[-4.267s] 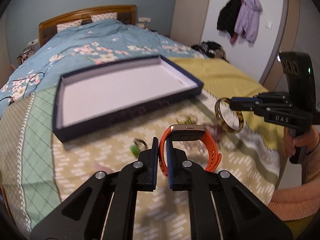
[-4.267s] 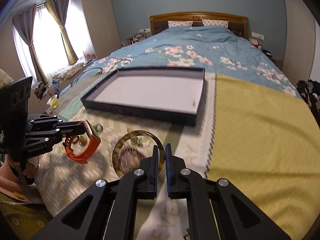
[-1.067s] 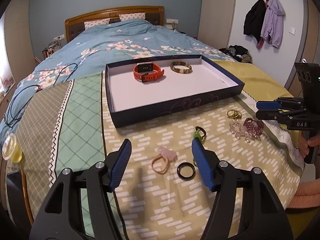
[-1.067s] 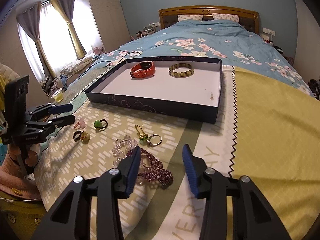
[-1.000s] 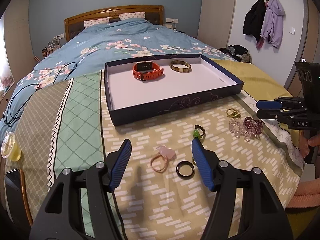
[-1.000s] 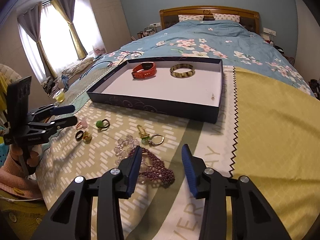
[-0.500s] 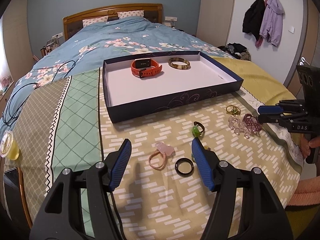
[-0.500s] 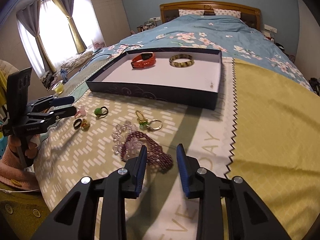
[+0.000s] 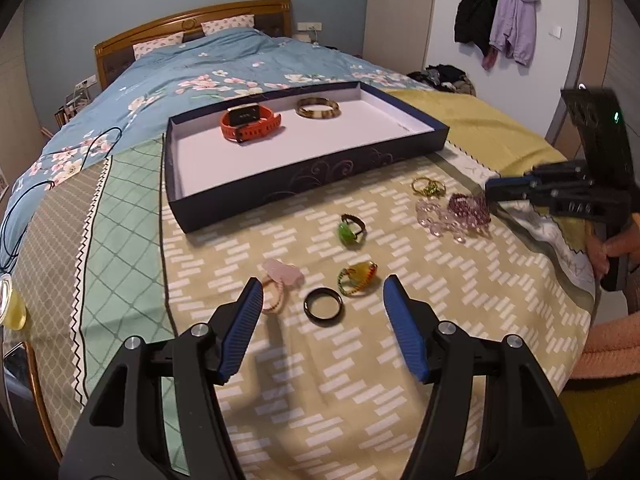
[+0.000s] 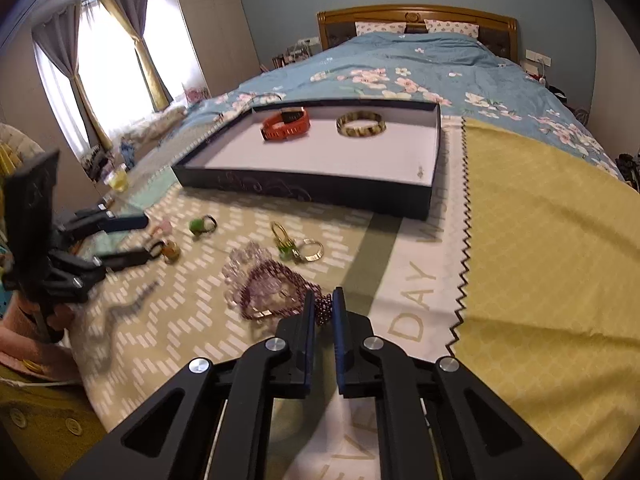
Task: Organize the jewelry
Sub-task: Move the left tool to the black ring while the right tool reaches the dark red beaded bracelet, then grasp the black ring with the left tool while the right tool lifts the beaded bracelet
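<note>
A dark blue tray (image 9: pixel 304 182) (image 10: pixel 304 192) holds an orange watch (image 9: pixel 250 122) (image 10: pixel 286 124) and a tortoiseshell bangle (image 9: pixel 318 107) (image 10: pixel 361 124). Loose on the cloth lie a black ring (image 9: pixel 323 306), a yellow-stone ring (image 9: pixel 357 275), a green-stone ring (image 9: pixel 349 231) (image 10: pixel 202 224), a pink hair tie (image 9: pixel 278 286), gold rings (image 9: pixel 428 188) (image 10: pixel 298 246) and a clear bead bracelet (image 9: pixel 434 220). My left gripper (image 9: pixel 322 302) is open around the black ring. My right gripper (image 10: pixel 323 308) is shut on the purple bead bracelet (image 10: pixel 280 292) (image 9: pixel 468 210).
A patterned cloth (image 9: pixel 360 360) covers the table, with yellow fabric (image 10: pixel 540 240) at the right. A bed (image 9: pixel 200 68) stands behind. A yellow cup (image 10: pixel 117 178) sits at the left edge. Coats (image 9: pixel 496 36) hang on the wall.
My right gripper has moved down onto the purple bead bracelet and closed on it. My left gripper, still open, has come down closer around the black ring.
</note>
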`<action>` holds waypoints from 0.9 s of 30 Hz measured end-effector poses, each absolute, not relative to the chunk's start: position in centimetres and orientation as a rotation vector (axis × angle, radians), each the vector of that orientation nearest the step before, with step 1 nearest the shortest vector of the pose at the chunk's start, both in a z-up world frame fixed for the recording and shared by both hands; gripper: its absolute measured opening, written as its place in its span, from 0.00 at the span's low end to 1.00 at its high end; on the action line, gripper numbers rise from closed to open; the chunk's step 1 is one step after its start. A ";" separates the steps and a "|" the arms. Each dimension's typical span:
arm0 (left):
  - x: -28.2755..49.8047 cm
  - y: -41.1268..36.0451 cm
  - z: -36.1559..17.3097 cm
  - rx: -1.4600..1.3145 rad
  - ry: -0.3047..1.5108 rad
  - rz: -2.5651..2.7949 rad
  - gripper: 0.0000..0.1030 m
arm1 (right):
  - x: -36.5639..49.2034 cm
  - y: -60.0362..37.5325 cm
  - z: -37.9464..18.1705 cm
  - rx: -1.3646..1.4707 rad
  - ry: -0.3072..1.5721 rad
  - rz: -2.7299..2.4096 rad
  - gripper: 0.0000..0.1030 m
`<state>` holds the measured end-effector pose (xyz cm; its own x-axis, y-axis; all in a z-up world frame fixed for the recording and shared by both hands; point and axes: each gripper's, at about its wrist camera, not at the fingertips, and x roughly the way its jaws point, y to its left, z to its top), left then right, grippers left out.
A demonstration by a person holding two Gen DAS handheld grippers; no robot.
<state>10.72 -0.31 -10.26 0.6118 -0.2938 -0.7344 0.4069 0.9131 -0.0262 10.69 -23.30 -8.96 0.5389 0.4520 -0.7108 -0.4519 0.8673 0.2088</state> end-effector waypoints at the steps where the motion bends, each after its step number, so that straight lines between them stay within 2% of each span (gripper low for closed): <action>1: 10.7 -0.5 -10.4 0.152 0.823 -0.407 0.59 | 10.6 -23.2 -8.6 0.001 0.834 0.541 0.04; 15: 11.0 -0.7 -10.9 0.150 0.859 -0.410 0.50 | 9.9 -20.8 -4.1 0.008 0.712 0.630 0.04; 16: 11.0 -0.6 -10.9 0.149 0.860 -0.409 0.48 | 9.8 -20.6 -3.8 0.008 0.704 0.638 0.04; 18: 11.0 -0.6 -11.0 0.145 0.868 -0.412 0.38 | 9.8 -20.2 -3.4 0.003 0.690 0.645 0.04; 20: 11.1 -0.6 -11.1 0.146 0.873 -0.409 0.35 | 9.9 -19.9 -3.0 0.000 0.681 0.653 0.04; 27: 10.9 -0.4 -11.1 0.137 0.876 -0.400 0.34 | 10.3 -19.3 -2.8 -0.003 0.669 0.669 0.04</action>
